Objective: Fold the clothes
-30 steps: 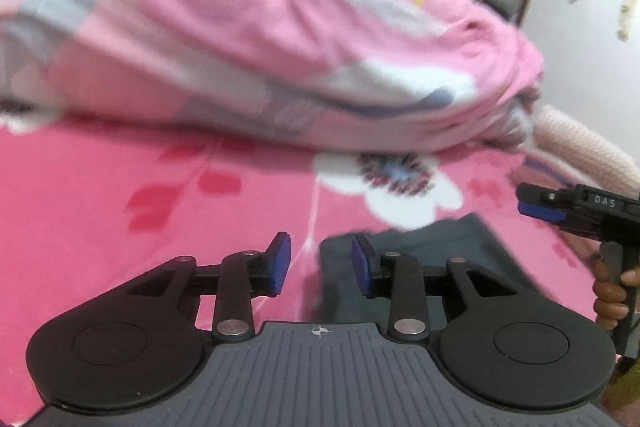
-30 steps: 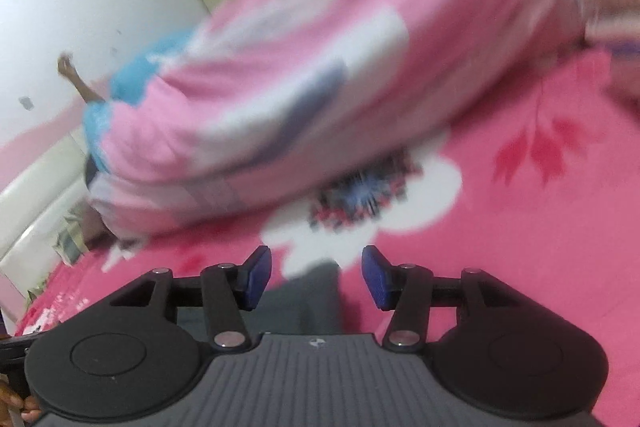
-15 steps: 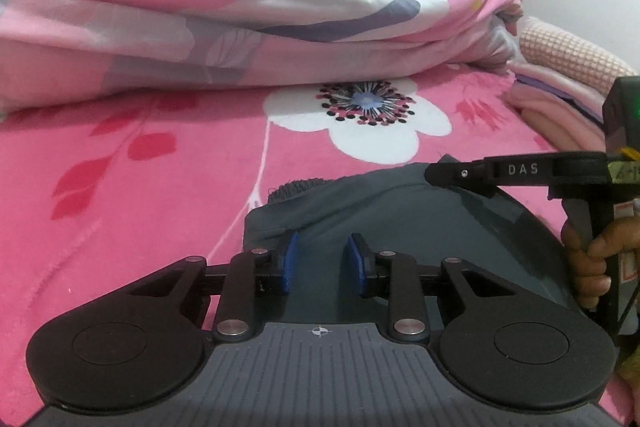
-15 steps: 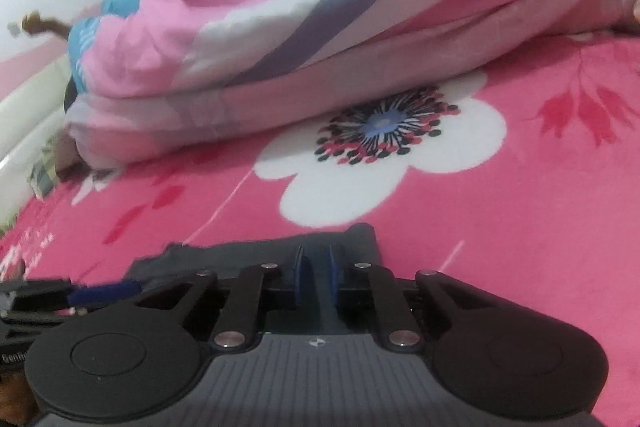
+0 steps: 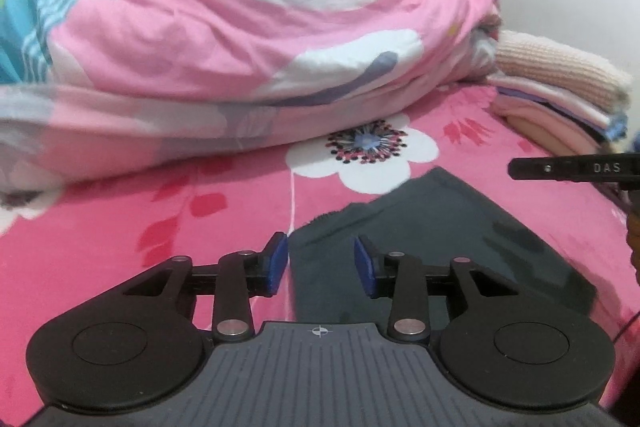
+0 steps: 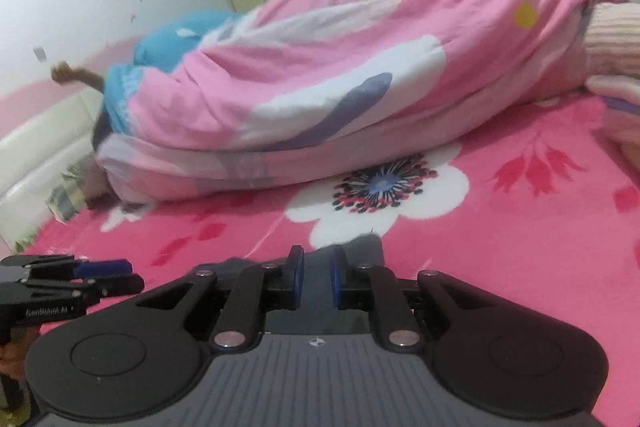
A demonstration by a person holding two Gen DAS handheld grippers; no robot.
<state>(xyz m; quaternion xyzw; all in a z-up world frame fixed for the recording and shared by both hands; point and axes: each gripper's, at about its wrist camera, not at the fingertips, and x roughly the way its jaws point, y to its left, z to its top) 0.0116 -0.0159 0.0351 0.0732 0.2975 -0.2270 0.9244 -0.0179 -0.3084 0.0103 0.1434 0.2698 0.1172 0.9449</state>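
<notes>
Half a second earlier the left gripper [image 5: 320, 267] sat narrower over the dark grey garment [image 5: 440, 239]; its fingers had just opened and stood apart, cloth edge beneath them. The right gripper [image 6: 316, 277] fingers, nearly together, apparently pinched the garment's corner above the pink bed [image 6: 520, 235].

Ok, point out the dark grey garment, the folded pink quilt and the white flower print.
dark grey garment [image 5: 432, 239], left wrist view, flat middle.
folded pink quilt [image 5: 248, 39], left wrist view, top fold.
white flower print [image 6: 380, 187], right wrist view, dark centre.
</notes>
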